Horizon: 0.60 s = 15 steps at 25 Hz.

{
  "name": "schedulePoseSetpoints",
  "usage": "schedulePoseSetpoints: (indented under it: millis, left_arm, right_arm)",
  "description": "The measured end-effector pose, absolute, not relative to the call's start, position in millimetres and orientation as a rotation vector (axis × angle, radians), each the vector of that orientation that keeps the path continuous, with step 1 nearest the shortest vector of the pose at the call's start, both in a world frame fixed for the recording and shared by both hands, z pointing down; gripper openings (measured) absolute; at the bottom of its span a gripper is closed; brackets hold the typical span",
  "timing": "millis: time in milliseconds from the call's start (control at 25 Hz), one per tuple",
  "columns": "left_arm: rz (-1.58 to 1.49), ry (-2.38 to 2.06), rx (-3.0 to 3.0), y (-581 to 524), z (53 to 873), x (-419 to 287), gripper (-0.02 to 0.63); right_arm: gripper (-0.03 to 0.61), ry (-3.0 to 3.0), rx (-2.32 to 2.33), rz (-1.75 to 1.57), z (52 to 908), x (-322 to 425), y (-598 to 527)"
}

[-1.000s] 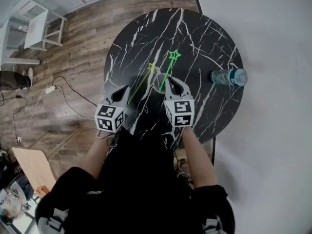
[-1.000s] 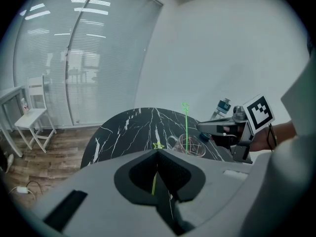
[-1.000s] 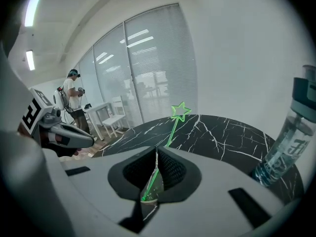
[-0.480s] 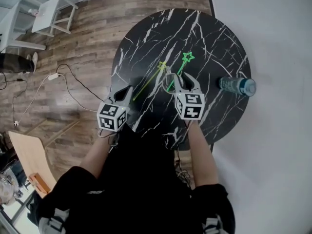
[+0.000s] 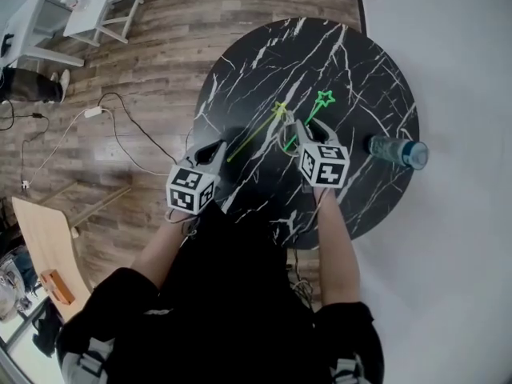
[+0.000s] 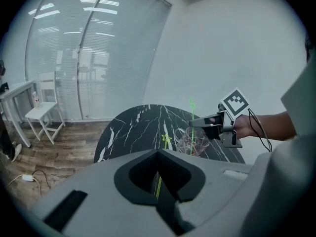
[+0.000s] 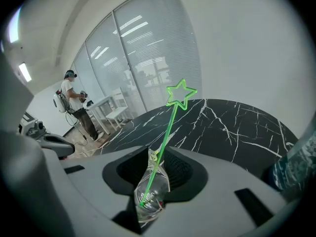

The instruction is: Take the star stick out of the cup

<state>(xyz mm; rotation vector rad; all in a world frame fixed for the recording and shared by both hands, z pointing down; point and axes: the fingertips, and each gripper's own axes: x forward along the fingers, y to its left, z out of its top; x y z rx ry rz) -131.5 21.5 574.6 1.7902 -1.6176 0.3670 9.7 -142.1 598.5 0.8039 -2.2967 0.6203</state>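
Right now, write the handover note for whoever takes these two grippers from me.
Left gripper: shut on the yellow star stick, which is outside the cup, its star near the rim.
Right gripper: shut on the clear cup; the green star stick stands in it.
Both are over the black marble table; a water bottle is at its right edge.
Done: yellow stick out.
Left: set it down; pull the green one if wanted.

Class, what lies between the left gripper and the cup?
The yellow star stick, gripped by the left gripper, slants across toward the cup; the head view shows it.
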Motion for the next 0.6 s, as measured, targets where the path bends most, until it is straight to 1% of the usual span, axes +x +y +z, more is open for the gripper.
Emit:
schedulePoseSetpoints:
  millis: [120,200,600]
  left_arm:
    - [0.363,-1.618,1.792,21.7,573.0,-133.3,0.0]
    - [0.36,-1.616,1.791,22.1,573.3,-134.3,0.0]
    - [0.368,-1.574,1.84,10.4,566.9,-133.7,0.0]
  right_arm:
    - [0.05,-2.284,0.837,0.637,596.8,10.9,-144.2]
    - [0.031,-2.283,0.853,0.645,596.0,12.2,-145.2]
    - [0.005,-2.306,0.899,0.66,583.4,14.8,-145.4]
